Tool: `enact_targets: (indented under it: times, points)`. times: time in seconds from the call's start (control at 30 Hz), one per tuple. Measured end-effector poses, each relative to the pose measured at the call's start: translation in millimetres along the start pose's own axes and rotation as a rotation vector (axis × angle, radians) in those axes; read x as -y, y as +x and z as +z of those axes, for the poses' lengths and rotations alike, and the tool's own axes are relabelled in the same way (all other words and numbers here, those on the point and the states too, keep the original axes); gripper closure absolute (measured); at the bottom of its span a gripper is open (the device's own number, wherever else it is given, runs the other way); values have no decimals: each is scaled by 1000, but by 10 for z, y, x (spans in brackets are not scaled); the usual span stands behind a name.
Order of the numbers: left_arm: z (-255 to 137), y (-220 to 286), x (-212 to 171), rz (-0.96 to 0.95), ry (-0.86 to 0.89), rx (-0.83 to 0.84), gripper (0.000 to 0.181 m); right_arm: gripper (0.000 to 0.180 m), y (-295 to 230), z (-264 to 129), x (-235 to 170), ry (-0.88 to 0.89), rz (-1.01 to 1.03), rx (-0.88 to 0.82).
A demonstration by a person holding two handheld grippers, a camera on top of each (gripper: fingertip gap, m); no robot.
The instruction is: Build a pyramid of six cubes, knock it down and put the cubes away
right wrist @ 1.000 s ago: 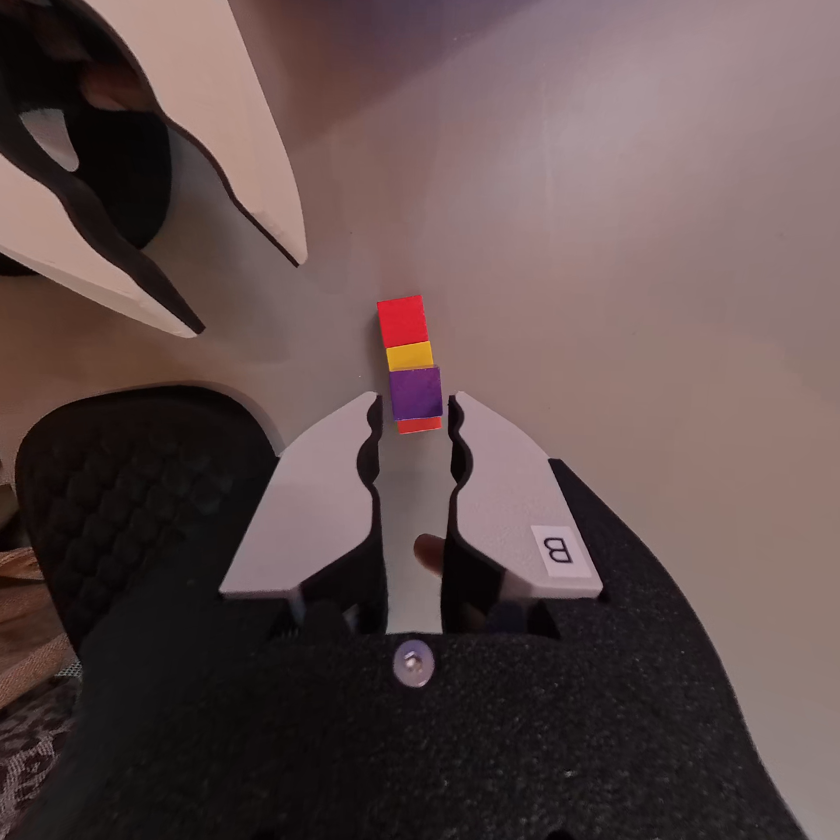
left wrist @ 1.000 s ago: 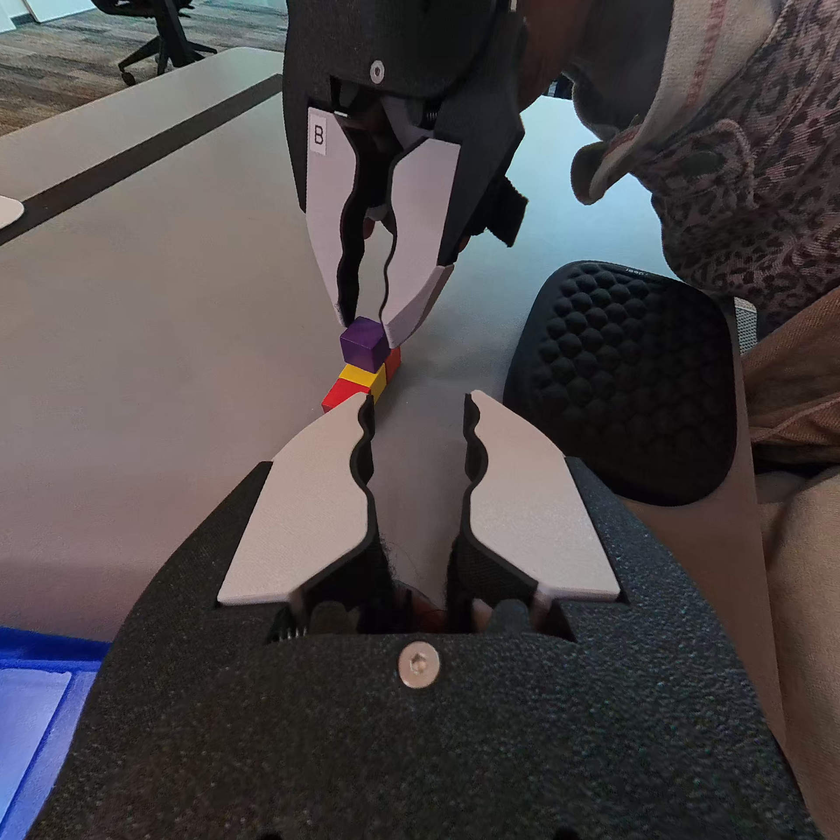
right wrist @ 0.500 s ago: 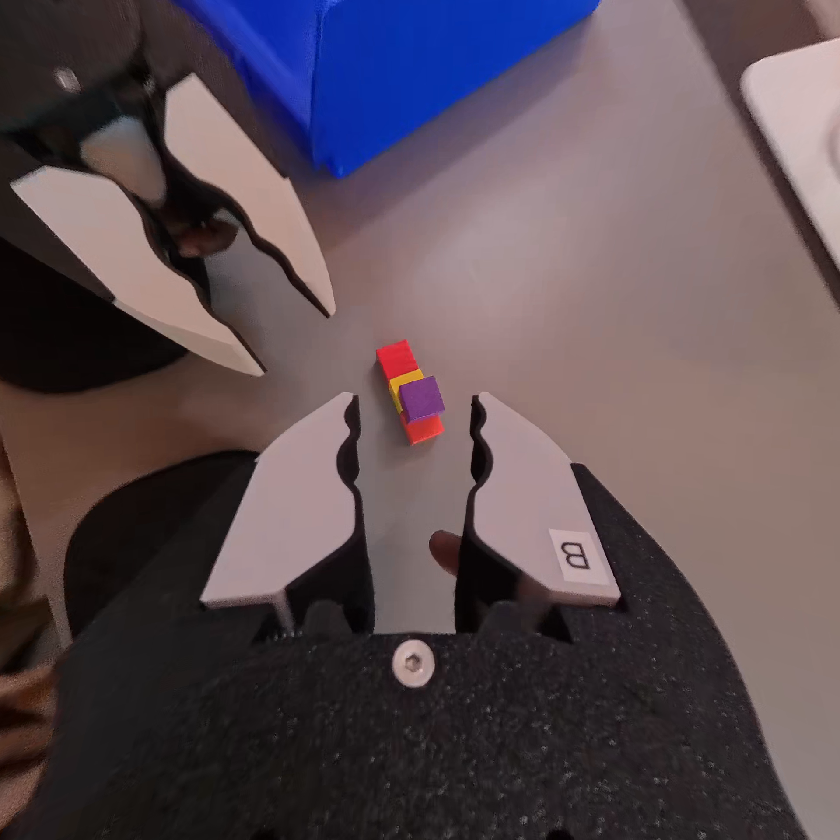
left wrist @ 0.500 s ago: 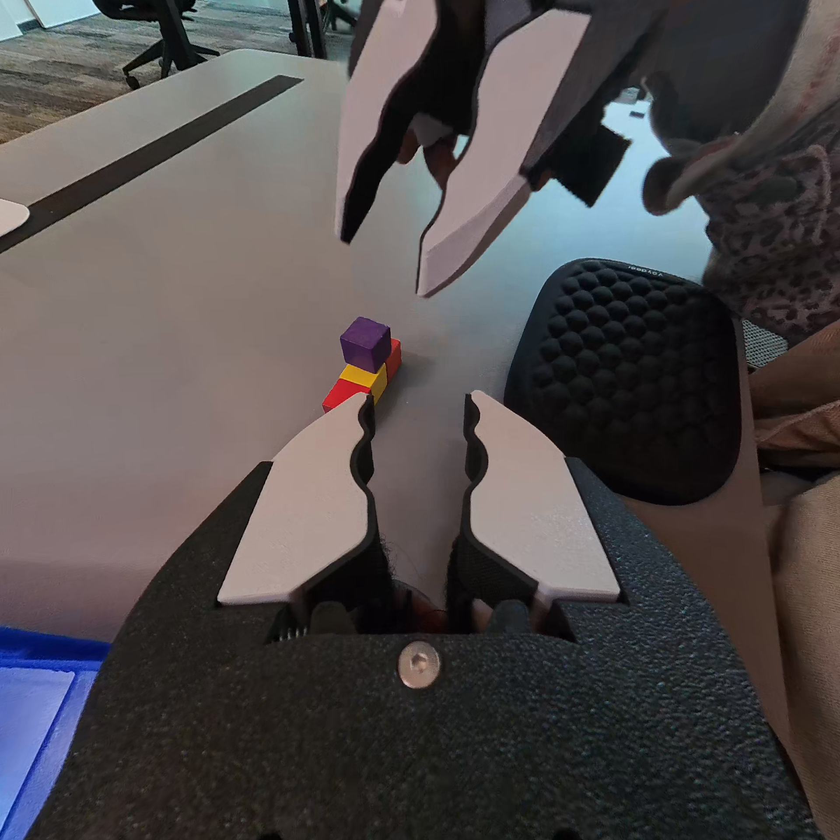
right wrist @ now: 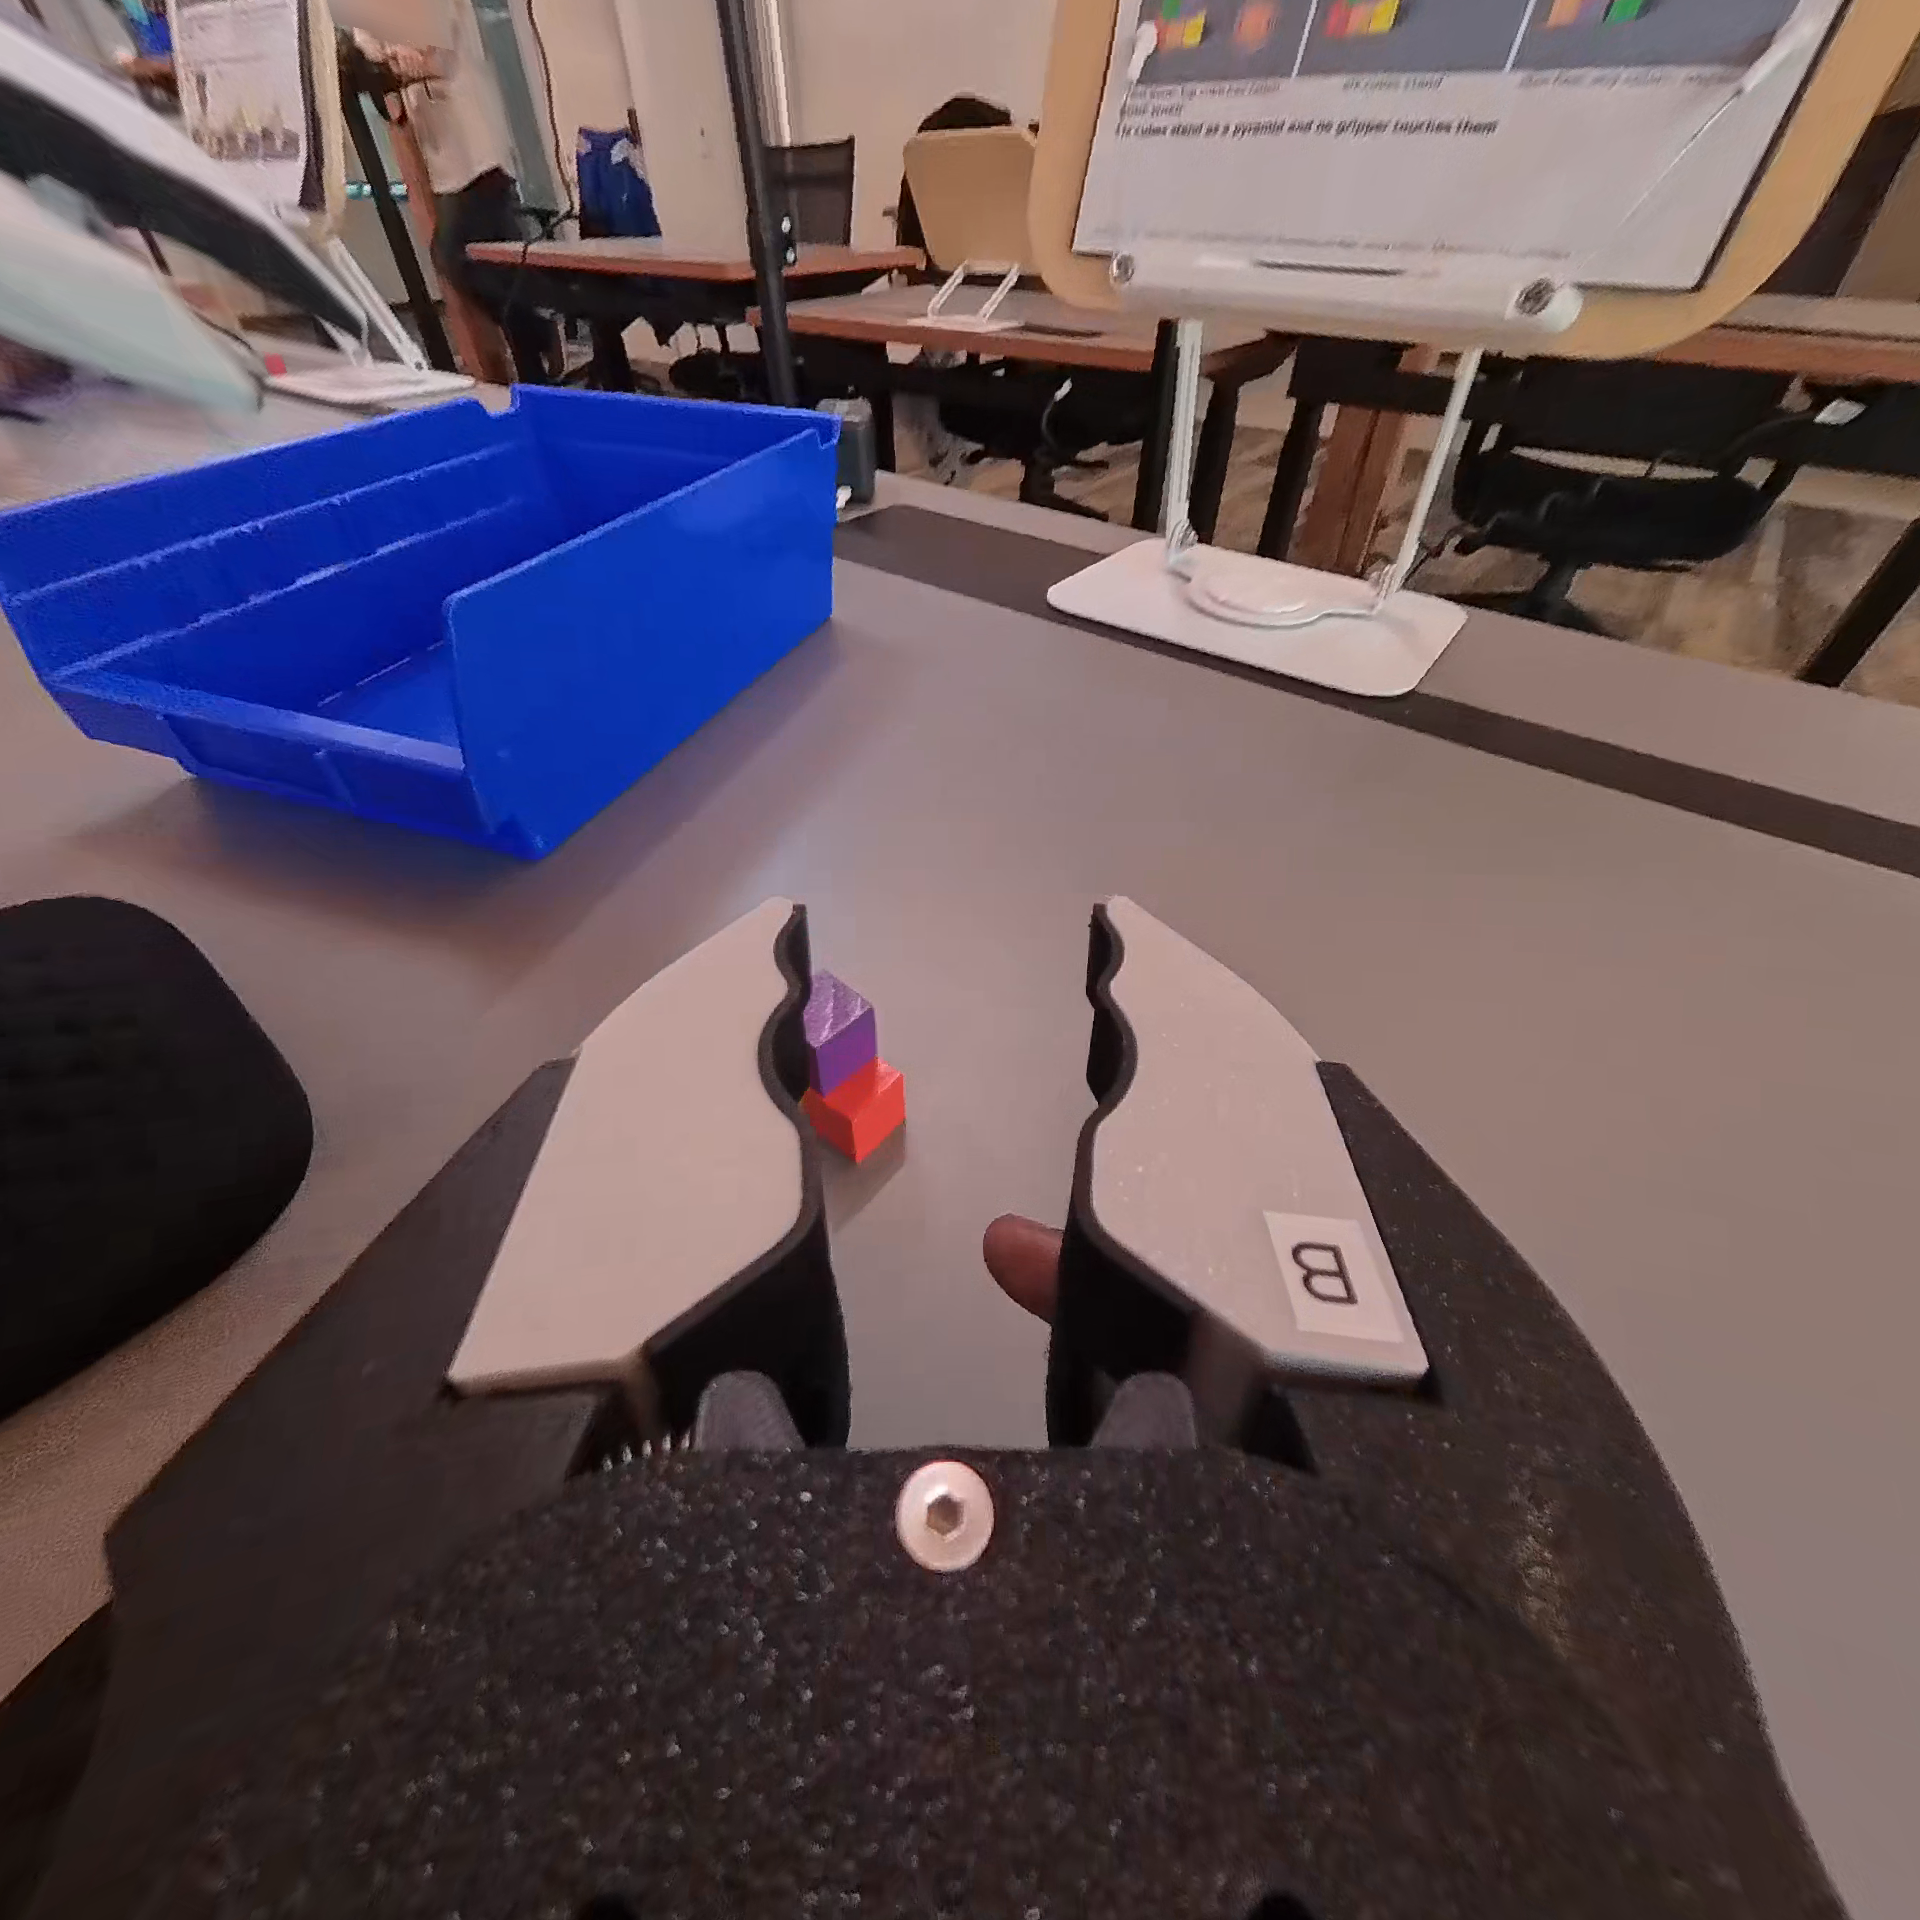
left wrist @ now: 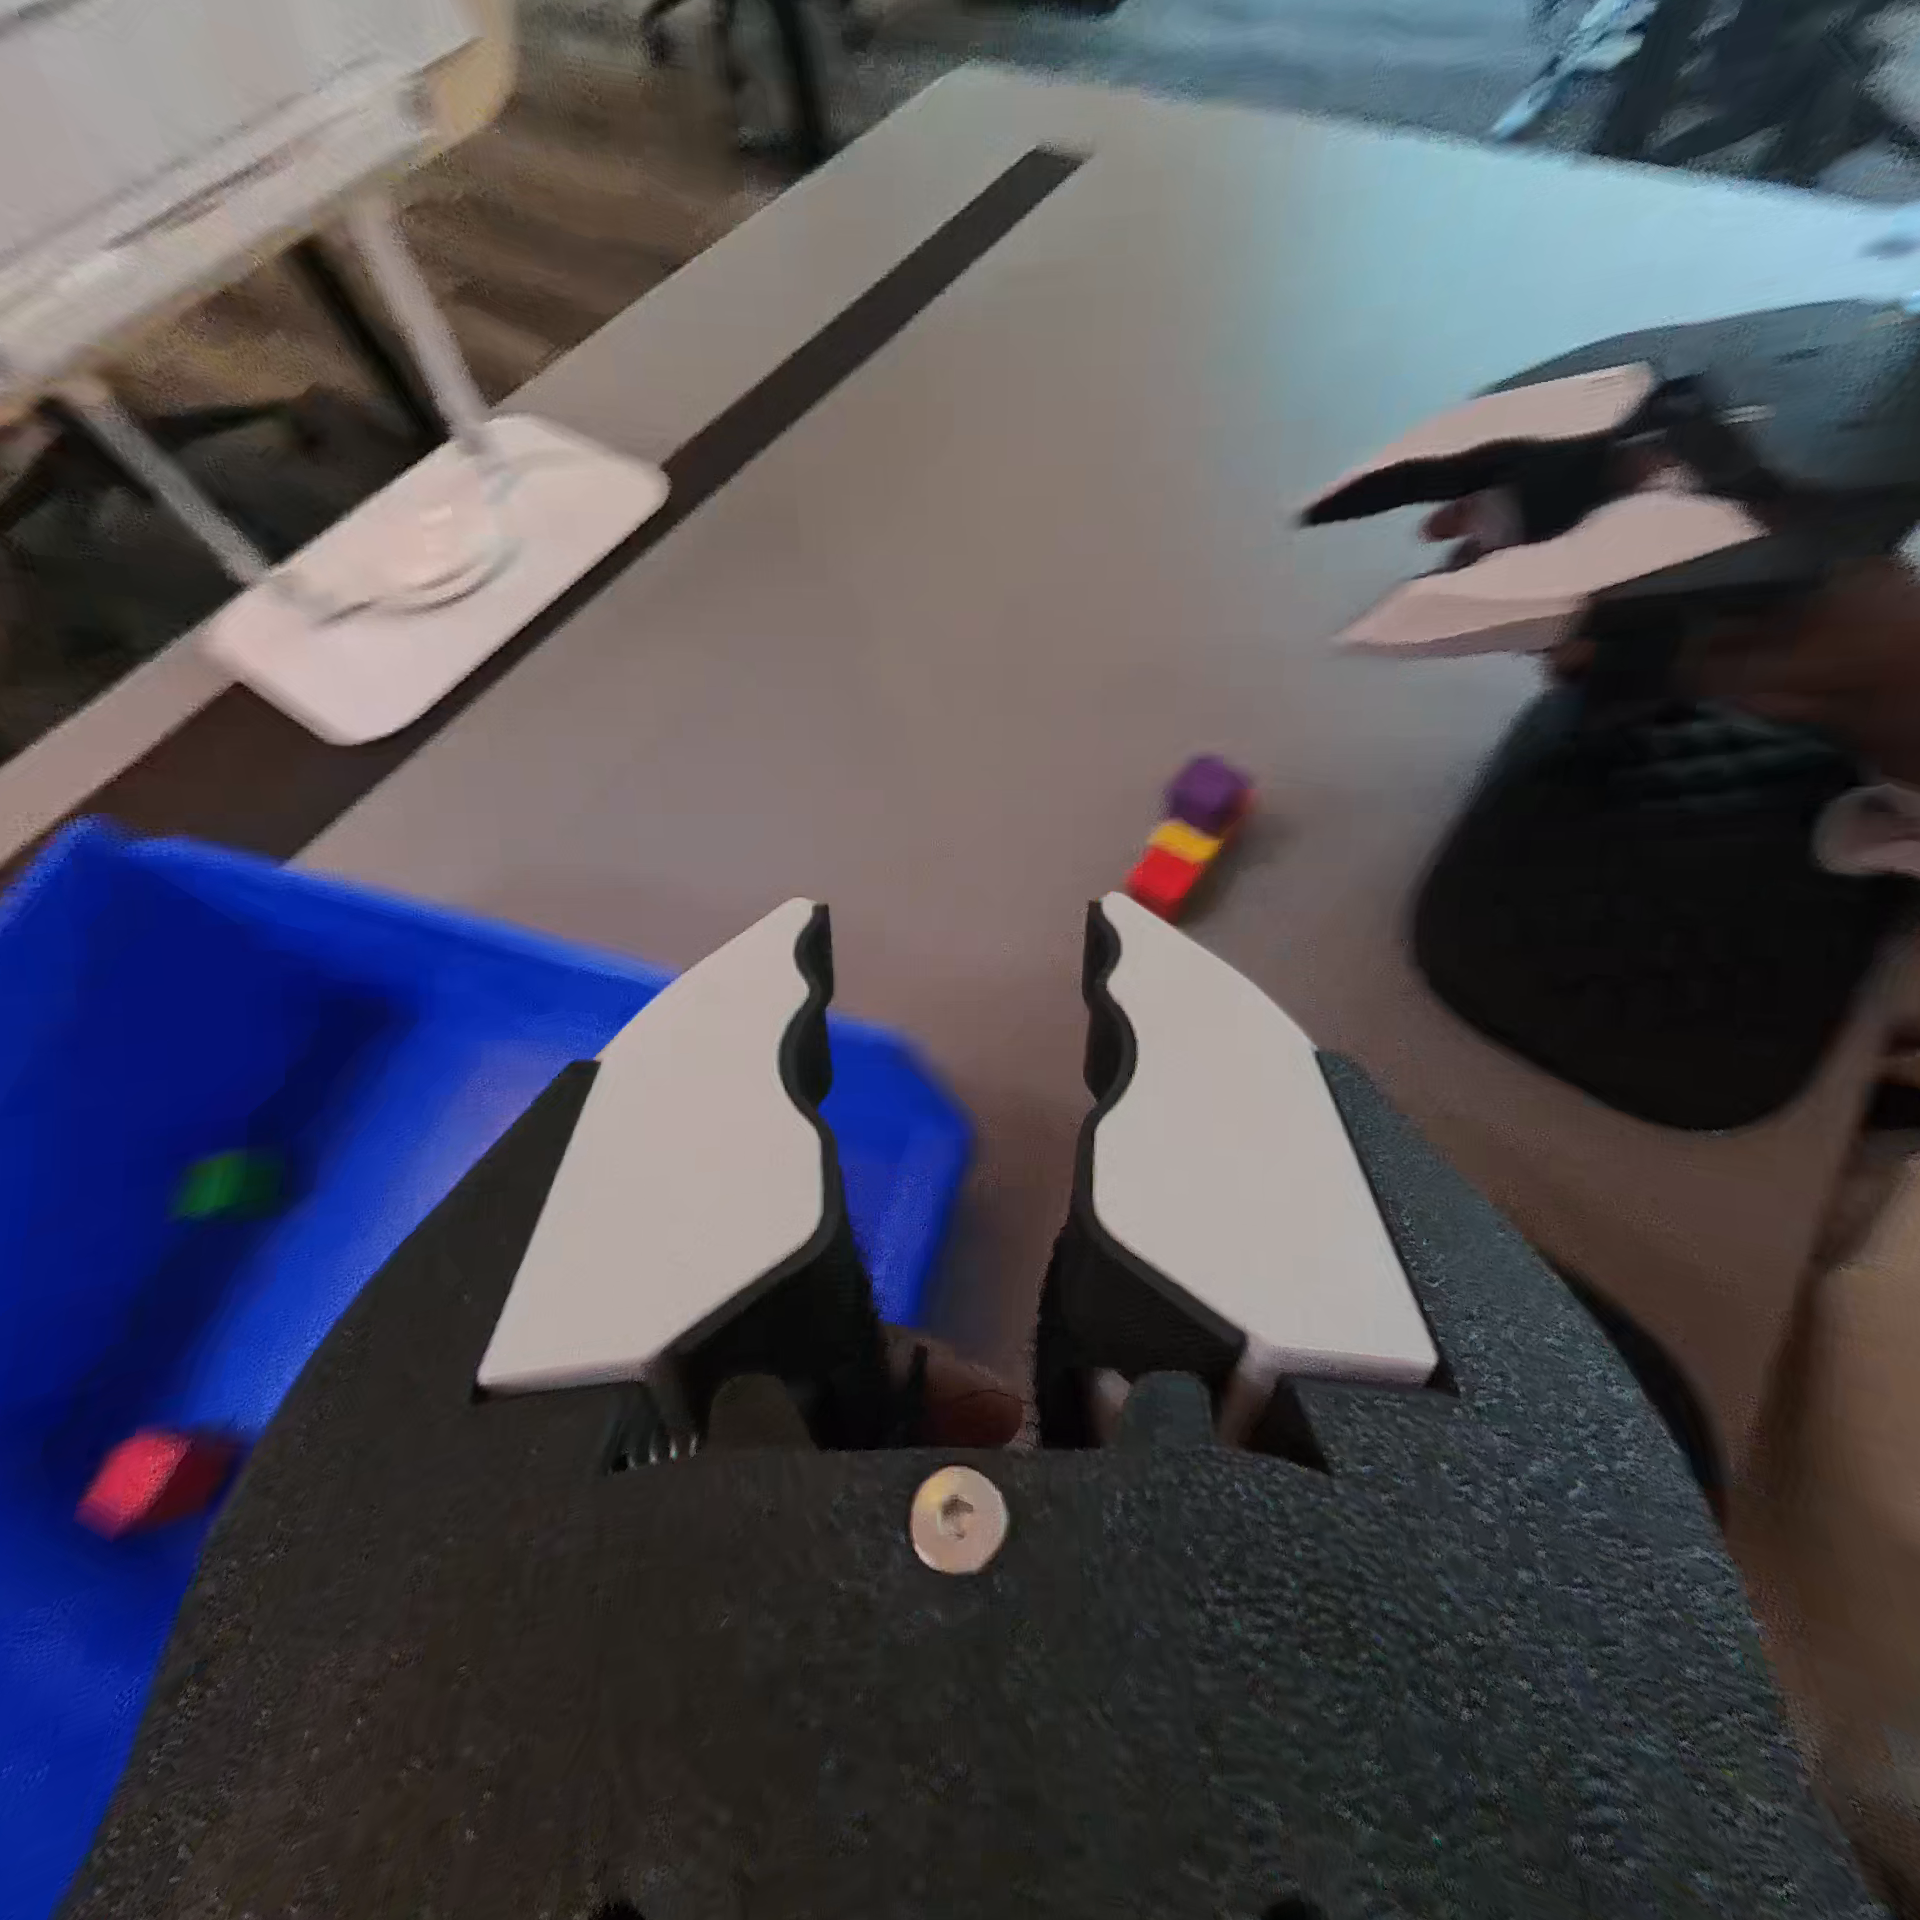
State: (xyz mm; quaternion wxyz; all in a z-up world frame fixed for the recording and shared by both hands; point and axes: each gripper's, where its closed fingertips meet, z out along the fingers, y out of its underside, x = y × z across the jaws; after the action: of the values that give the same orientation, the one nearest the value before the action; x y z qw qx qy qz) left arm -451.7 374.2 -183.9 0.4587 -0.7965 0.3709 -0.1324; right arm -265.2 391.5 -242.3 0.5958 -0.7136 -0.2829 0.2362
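Observation:
A short row of cubes lies on the grey table [left wrist: 935,520]: a red cube [left wrist: 1164,878], a yellow cube [left wrist: 1184,840] and another red cube, with a purple cube [left wrist: 1205,790] on top at the far end. In the right wrist view the purple cube [right wrist: 836,1029] sits on a red cube [right wrist: 857,1112], close to my right gripper's left finger. My left gripper [left wrist: 956,914] is open and empty, above the near edge of the blue bin [left wrist: 156,1018]. My right gripper [right wrist: 948,914] is open and empty; it also shows in the left wrist view [left wrist: 1325,580], right of the cubes.
The blue bin holds a green cube [left wrist: 229,1182] and a red cube [left wrist: 151,1475]; it also shows in the right wrist view [right wrist: 447,613]. A black textured pad [left wrist: 1642,935] lies right of the cubes. A white stand [right wrist: 1257,613] holding a sheet is at the table's far side.
My right gripper has left the purple cube on the row and drawn back low to the side. My left gripper has swung left, so the blue bin now shows.

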Motion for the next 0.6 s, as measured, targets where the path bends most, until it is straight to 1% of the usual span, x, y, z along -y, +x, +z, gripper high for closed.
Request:
enact_targets:
  times: [0.07, 0.1, 0.13, 0.2, 0.27, 0.37, 0.4, 0.47, 0.6]
  points:
    - [-176, -586, -83, -10, -129, 125, 130, 132, 9, -10, 3, 32, 26, 12]
    - [-236, -861, -116, -40, -180, 162, 124, 132, 21, -12, 1, 36, 48, 18]
    - [-261, -1090, -149, -93, -223, 168, 121, 132, 34, -21, 12, 45, 64, 23]
    - [-189, -1410, -235, -170, -311, 112, 126, 132, 42, -40, 25, 63, 87, 38]
    - [-9, -1678, -418, -173, -420, 72, 129, 133, 43, -60, 47, 83, 101, 46]
    - [257, -2077, -846, -259, -627, 133, 127, 133, 39, -84, 70, 104, 113, 61]
    - [342, -2193, -956, -273, -660, 166, 127, 133, 37, -87, 72, 106, 114, 65]
    - [514, -2357, -1114, -323, -669, 203, 131, 133, 34, -93, 76, 110, 118, 72]
    - [629, -2542, -1435, -383, -759, 282, 130, 134, 28, -97, 93, 122, 126, 80]
